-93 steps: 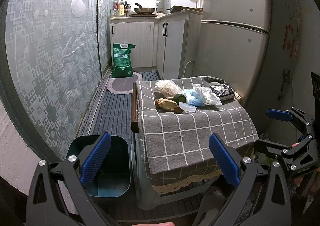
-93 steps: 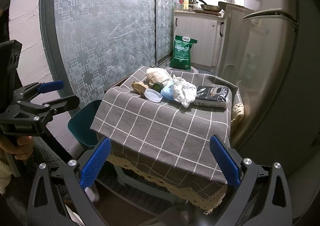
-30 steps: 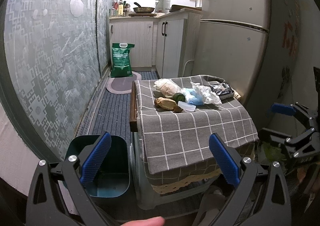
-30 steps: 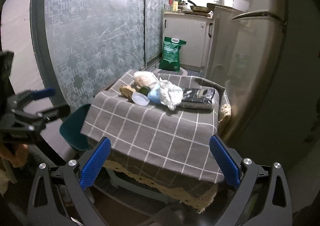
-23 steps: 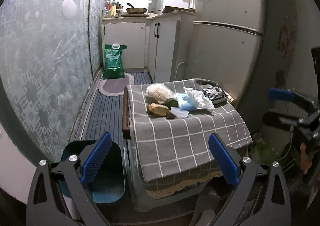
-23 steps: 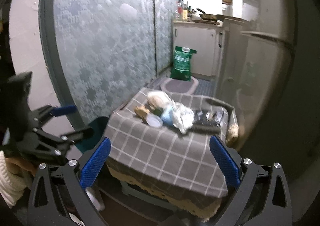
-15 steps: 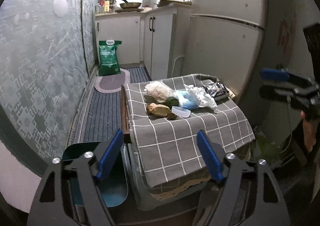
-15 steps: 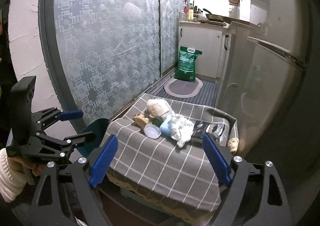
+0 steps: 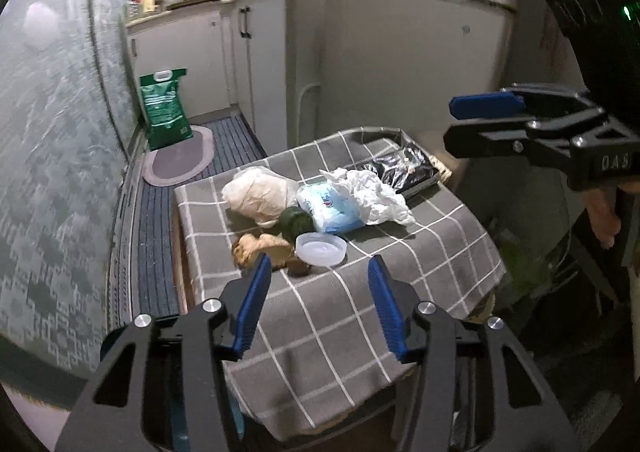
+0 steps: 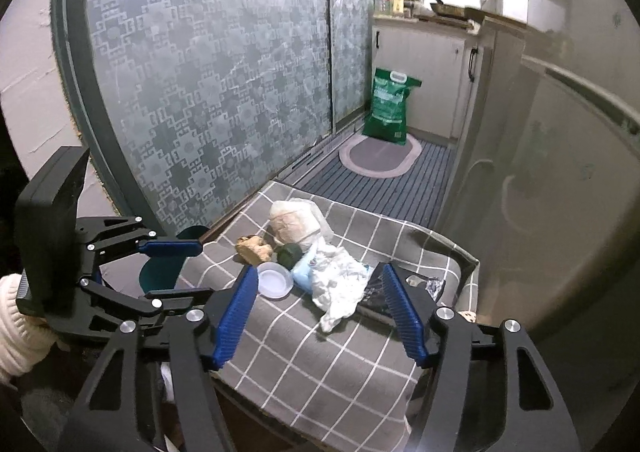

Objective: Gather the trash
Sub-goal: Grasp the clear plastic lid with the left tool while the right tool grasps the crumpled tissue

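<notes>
A heap of trash lies on the grey checked tablecloth (image 9: 360, 316): a white wrapped bundle (image 9: 258, 195), a green lump (image 9: 295, 221), a brown crust (image 9: 260, 248), a clear plastic lid (image 9: 321, 250), a blue pack (image 9: 332, 207), crumpled white paper (image 9: 372, 193) and a black packet (image 9: 404, 169). My left gripper (image 9: 319, 260) hovers over the near side of the table, short of the lid, its jaws closing on nothing. My right gripper (image 10: 319, 271) hangs above the crumpled paper (image 10: 340, 284), jaws also closing, empty. A teal bin (image 10: 160, 272) stands beside the table, partly hidden by the left gripper (image 10: 202, 270).
A fridge (image 9: 400, 51) stands close behind the table. A frosted sliding door (image 10: 200, 71) runs along the other side. A green sack (image 9: 164, 107) and an oval mat (image 9: 180, 159) lie on the striped floor near white cabinets (image 9: 192, 51).
Both grippers have come closer to the table and their jaws have narrowed from wide open. The right gripper has risen and now looks down on the trash.
</notes>
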The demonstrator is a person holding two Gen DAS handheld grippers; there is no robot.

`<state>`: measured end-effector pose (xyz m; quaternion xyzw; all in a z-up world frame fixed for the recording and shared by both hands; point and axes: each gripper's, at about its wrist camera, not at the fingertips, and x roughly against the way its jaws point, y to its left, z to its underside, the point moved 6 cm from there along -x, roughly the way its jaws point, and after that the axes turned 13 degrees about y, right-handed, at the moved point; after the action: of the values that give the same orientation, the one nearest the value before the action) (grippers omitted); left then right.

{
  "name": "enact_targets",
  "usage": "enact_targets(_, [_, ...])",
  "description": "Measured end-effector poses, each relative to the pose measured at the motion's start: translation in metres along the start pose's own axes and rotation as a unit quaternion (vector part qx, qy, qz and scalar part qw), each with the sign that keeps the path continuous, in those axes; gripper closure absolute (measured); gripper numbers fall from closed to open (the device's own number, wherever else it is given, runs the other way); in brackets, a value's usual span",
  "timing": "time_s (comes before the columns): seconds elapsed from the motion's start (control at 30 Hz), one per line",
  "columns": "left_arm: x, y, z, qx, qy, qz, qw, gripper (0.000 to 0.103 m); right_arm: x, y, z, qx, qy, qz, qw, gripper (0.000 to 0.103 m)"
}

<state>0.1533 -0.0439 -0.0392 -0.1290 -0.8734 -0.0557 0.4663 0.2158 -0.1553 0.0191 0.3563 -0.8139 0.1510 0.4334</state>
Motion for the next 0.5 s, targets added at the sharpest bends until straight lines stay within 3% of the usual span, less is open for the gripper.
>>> enact_targets(0.2, [-0.031,0.0,-0.016,-0.03,0.04,0.006,0.9987,0.047,-0.017,-0.019,0.011,-0.02,0.019,-0.014,0.999,0.041])
enact_targets(0.5, [-0.057,0.003,-0.025,-0.033,0.071,0.023,0.9967,0.045,-0.022,-0.038,0.018,-0.044,0.027,-0.029,0.998,0.041])
